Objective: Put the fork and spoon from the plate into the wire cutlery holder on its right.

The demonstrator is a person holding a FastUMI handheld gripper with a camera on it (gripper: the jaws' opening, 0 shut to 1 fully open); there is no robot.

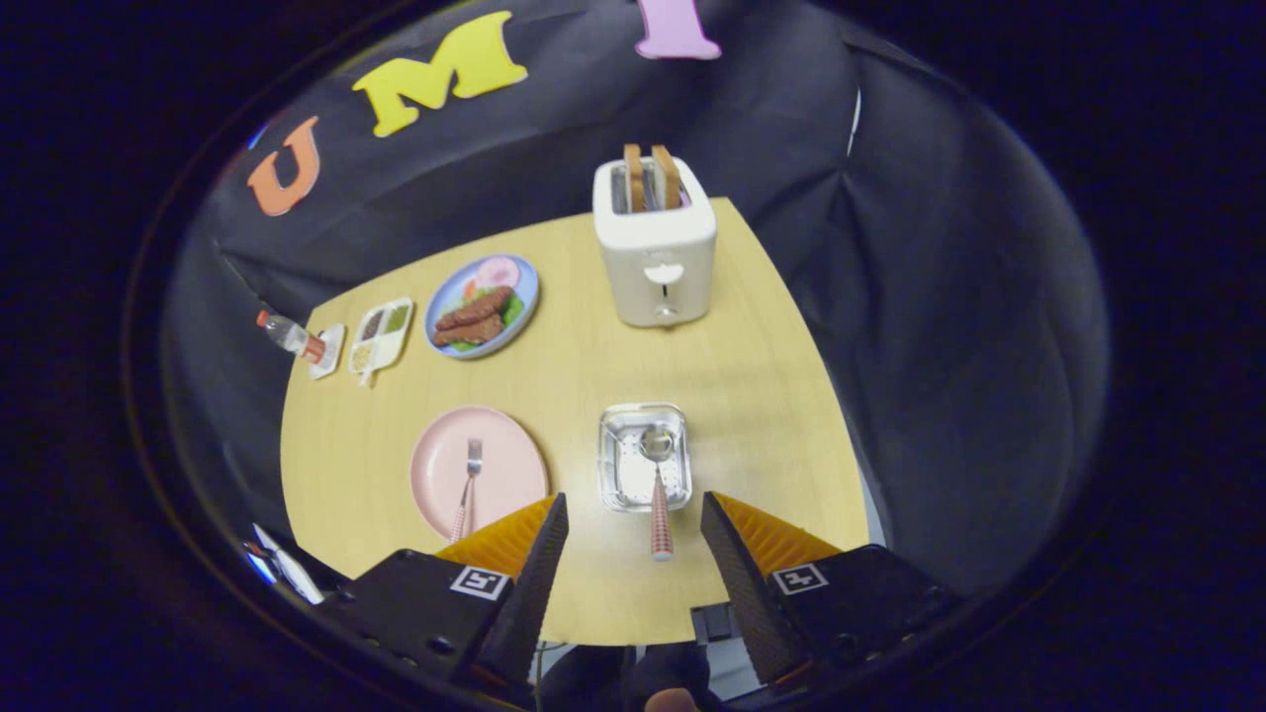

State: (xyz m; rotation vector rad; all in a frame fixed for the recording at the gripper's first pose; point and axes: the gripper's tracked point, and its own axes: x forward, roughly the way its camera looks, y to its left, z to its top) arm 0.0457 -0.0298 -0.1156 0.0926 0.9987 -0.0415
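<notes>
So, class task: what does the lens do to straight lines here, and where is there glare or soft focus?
Gripper view: fisheye bends the wooden table edges into curves; the metal cutlery holder and the spoon bowl in it catch bright glare; the fork on the pink plate is slightly soft; the open gripper fingers look sharp.

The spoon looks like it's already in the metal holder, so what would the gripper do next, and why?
Probably swing toward the pink plate and come down over the fork. The spoon already lies in the holder, while the fork is on the plate, ahead of the open gripper, whose fingers hold nothing.
</notes>
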